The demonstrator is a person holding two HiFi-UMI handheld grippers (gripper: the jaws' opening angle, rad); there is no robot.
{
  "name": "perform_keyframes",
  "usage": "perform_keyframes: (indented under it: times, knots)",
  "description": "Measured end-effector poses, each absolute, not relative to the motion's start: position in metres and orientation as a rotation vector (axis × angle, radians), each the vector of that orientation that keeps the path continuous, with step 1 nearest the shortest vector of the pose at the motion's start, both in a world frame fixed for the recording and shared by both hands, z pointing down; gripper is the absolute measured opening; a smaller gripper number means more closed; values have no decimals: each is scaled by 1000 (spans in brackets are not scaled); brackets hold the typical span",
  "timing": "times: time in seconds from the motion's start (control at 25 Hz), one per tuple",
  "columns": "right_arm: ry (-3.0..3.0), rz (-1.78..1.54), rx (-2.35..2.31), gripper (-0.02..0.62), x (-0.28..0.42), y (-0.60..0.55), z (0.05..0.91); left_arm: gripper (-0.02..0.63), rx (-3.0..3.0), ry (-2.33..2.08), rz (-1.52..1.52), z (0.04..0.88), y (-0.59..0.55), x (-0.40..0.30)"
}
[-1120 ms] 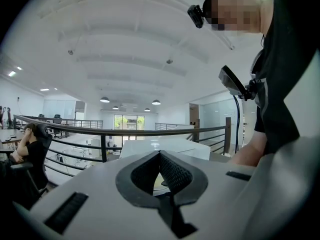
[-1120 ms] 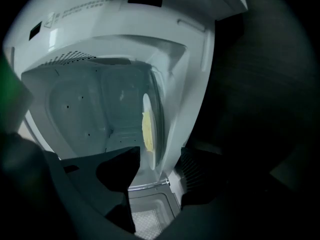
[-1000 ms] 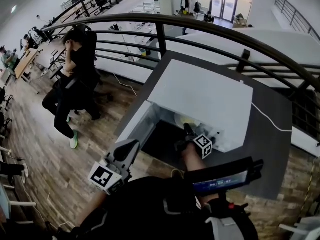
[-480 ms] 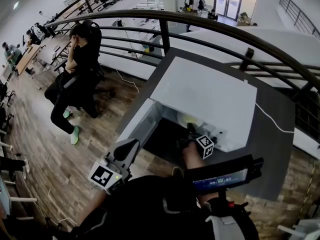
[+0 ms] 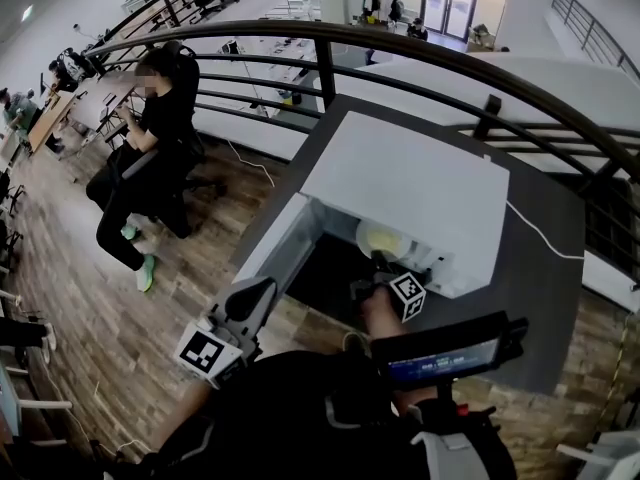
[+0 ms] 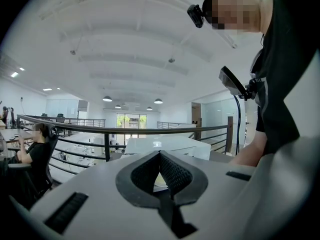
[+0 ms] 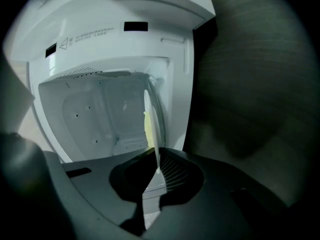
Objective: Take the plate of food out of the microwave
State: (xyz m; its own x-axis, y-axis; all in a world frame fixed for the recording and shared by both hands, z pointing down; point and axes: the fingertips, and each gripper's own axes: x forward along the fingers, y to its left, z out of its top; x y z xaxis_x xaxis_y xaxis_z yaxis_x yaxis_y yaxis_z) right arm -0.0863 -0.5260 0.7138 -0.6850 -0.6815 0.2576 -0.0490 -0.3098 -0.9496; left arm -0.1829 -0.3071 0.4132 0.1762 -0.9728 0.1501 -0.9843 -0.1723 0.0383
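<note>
A white microwave [image 5: 405, 193] stands on a dark table with its door [image 5: 275, 253] swung open to the left. A white plate [image 5: 383, 238] with yellow food shows at the mouth of the cavity. My right gripper [image 5: 378, 260] reaches into that opening. In the right gripper view the plate [image 7: 151, 119] appears edge-on, and its near rim sits between the closing jaws of my right gripper [image 7: 159, 170], whose pads pinch it. My left gripper [image 5: 262, 290] hangs low in front of the door, away from the microwave. In its own view my left gripper [image 6: 160, 155] is shut with nothing in it.
A dark curved railing [image 5: 400, 53] runs behind the table [image 5: 540, 268]. A white cable [image 5: 540, 238] trails from the microwave across the table's right part. A seated person [image 5: 150, 148] is on the lower floor to the left. A small screen [image 5: 445, 353] hangs at my chest.
More of the plate shows at the microwave's mouth than before. My right gripper stays at the opening, drawn slightly back. The left gripper has not moved.
</note>
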Motion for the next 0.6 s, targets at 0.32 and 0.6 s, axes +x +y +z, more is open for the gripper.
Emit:
perform_keyframes:
  times: [0.32, 0.6]
  knots:
    - [1594, -2031, -930, 17, -79, -520, 714, 5, 2322, -1930, 119, 413, -305, -185]
    - [1664, -2033, -865, 17, -80, -485, 703, 5, 2354, -1889, 68, 413, -289, -185]
